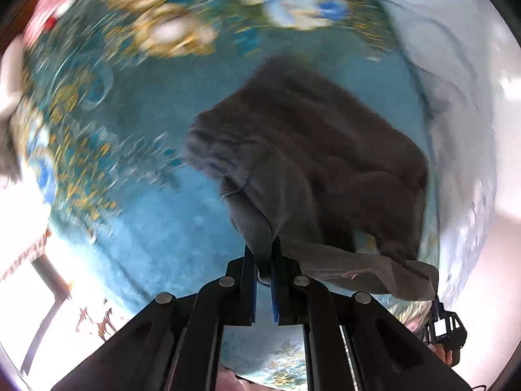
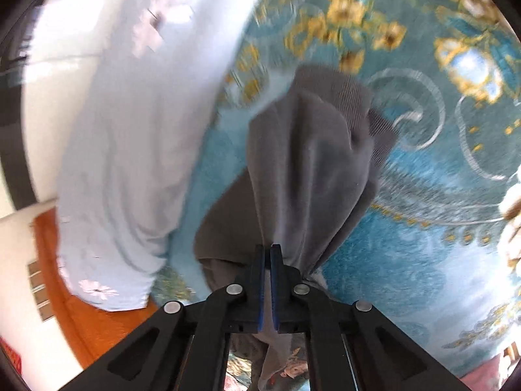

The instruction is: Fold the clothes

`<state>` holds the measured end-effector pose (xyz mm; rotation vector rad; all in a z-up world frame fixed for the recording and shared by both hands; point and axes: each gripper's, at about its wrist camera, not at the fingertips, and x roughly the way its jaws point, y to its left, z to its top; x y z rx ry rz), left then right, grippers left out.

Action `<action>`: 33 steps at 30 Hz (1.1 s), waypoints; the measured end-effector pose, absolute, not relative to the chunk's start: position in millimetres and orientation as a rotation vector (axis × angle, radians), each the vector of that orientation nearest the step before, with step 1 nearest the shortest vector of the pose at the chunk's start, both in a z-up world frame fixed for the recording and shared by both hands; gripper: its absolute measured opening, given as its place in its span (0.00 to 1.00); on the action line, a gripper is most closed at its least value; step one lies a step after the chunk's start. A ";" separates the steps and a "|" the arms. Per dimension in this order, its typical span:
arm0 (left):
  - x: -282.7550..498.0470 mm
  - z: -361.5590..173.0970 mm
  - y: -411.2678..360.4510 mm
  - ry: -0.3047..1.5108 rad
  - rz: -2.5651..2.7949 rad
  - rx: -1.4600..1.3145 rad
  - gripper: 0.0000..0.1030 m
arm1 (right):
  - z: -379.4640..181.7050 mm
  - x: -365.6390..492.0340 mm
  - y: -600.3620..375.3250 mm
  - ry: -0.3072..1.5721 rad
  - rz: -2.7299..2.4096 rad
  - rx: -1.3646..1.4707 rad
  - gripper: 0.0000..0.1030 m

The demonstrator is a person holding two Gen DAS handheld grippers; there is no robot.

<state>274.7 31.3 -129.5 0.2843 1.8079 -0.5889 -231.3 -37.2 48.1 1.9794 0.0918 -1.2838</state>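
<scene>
Left wrist view: left gripper [image 1: 263,262] clamped on an edge of grey sweatshirt [image 1: 312,150], fingers nearly together with cloth pinched between. Garment hung bunched above teal floral carpet [image 1: 136,150], lower part possibly resting on it; blur prevented telling. Light blue cloth [image 1: 456,104] alongside on the right. Right gripper body glimpsed at lower right, past the grey edge.

Right wrist view: right gripper [image 2: 267,260] pinched shut on the same sweatshirt, ribbed cuff or hem [image 2: 342,97] drooped at the far end. Light blue cloth [image 2: 123,150] just left of it, orange surface [image 2: 84,319] below that.

Judgement: garment held at two points, mid-carry or mid-shake. Best handled by keeping both pinches level, pulling apart for a taut edge, lowering flat clear of the blue cloth.
</scene>
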 end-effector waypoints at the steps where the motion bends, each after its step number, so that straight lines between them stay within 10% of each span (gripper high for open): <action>1: 268.1 -124.1 16.7 1.784 -0.643 0.293 0.06 | 63.8 -242.1 -29.8 0.065 -1.290 1.942 0.03; 9: 208.9 -37.4 19.0 1.563 -1.103 0.227 0.05 | 193.2 -317.9 48.9 -0.114 -1.362 1.599 0.03; 26: 258.5 -65.3 151.2 1.864 -0.603 0.368 0.13 | 20.2 -335.3 218.7 0.277 -1.551 2.093 0.07; 30: 264.9 -45.6 128.4 1.781 -0.598 0.383 0.27 | 38.8 -367.4 211.7 0.215 -1.687 2.047 0.36; 33: 278.5 -32.6 112.5 1.695 -0.599 0.393 0.28 | 49.4 -366.3 183.4 0.221 -1.697 1.977 0.36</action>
